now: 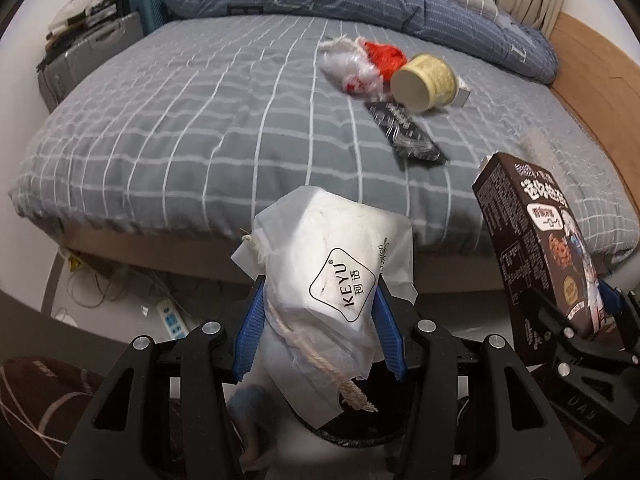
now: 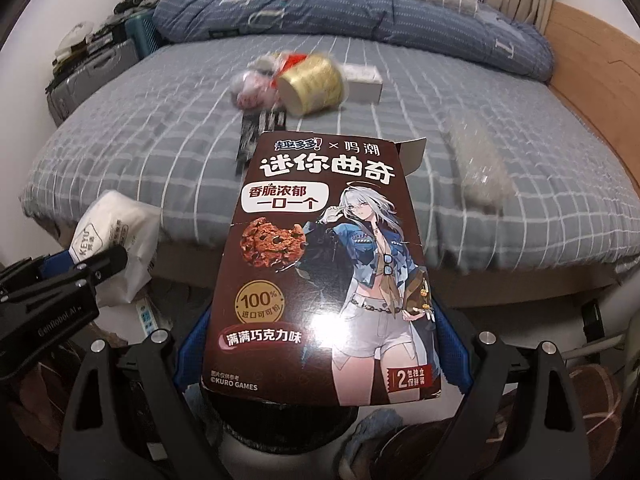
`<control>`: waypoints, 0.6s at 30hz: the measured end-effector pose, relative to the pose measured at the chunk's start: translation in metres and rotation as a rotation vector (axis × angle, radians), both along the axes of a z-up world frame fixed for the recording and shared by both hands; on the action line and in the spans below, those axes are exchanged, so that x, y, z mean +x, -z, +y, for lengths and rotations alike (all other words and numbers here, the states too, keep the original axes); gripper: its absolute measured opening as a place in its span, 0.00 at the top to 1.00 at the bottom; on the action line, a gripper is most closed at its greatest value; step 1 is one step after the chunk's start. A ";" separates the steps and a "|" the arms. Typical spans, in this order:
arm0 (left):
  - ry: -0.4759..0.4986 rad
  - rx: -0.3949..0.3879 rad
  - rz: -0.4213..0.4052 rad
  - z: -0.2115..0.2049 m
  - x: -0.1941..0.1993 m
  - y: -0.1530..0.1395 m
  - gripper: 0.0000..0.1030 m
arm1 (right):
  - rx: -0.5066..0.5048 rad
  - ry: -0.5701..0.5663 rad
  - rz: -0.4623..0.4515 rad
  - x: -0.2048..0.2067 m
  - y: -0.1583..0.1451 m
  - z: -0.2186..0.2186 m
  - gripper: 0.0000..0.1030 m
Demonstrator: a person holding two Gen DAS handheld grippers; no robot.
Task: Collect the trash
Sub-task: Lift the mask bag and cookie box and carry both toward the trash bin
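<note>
My left gripper (image 1: pixel 320 320) is shut on a white KEYU drawstring bag (image 1: pixel 340 264), held in front of the bed's near edge; it also shows in the right wrist view (image 2: pixel 116 236). My right gripper (image 2: pixel 320 344) is shut on a brown cookie box (image 2: pixel 324 264), held upright and seen at the right of the left wrist view (image 1: pixel 536 248). On the bed lie a yellow paper cup (image 1: pixel 424 82) on its side, a red and white plastic wrapper (image 1: pixel 360 64), a black wrapper (image 1: pixel 404 132), a small white box (image 2: pixel 362 82) and a clear plastic bag (image 2: pixel 480 172).
The bed has a grey checked sheet (image 1: pixel 200 132) and a blue quilt (image 1: pixel 360 0) at its far side. A grey suitcase (image 1: pixel 84 56) and clutter stand at the left. A power strip (image 1: pixel 172 318) and cables lie on the floor. A wooden bed frame (image 1: pixel 592 72) is at the right.
</note>
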State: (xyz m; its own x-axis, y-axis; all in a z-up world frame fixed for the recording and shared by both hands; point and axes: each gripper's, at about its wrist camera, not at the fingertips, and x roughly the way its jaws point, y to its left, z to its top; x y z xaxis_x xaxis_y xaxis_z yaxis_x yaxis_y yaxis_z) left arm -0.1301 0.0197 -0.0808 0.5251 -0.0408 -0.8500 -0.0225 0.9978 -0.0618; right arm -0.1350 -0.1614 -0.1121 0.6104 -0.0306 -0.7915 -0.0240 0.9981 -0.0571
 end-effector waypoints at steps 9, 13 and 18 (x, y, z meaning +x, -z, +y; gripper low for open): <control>-0.021 0.008 0.065 0.018 -0.012 0.041 0.52 | -0.029 -0.033 0.097 -0.009 0.052 0.014 0.16; -0.012 0.023 0.100 0.023 -0.010 0.066 0.52 | -0.039 -0.042 0.155 -0.004 0.080 0.020 0.16; -0.033 0.027 0.139 0.033 -0.005 0.089 0.52 | -0.029 -0.054 0.232 0.001 0.107 0.027 0.16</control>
State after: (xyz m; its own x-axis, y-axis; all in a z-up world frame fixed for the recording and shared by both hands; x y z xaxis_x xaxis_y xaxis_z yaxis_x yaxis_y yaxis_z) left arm -0.1349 0.0527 -0.1697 0.4026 -0.0018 -0.9154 -0.0622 0.9976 -0.0293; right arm -0.1338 -0.1343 -0.2194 0.4134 -0.0272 -0.9101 -0.0933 0.9930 -0.0721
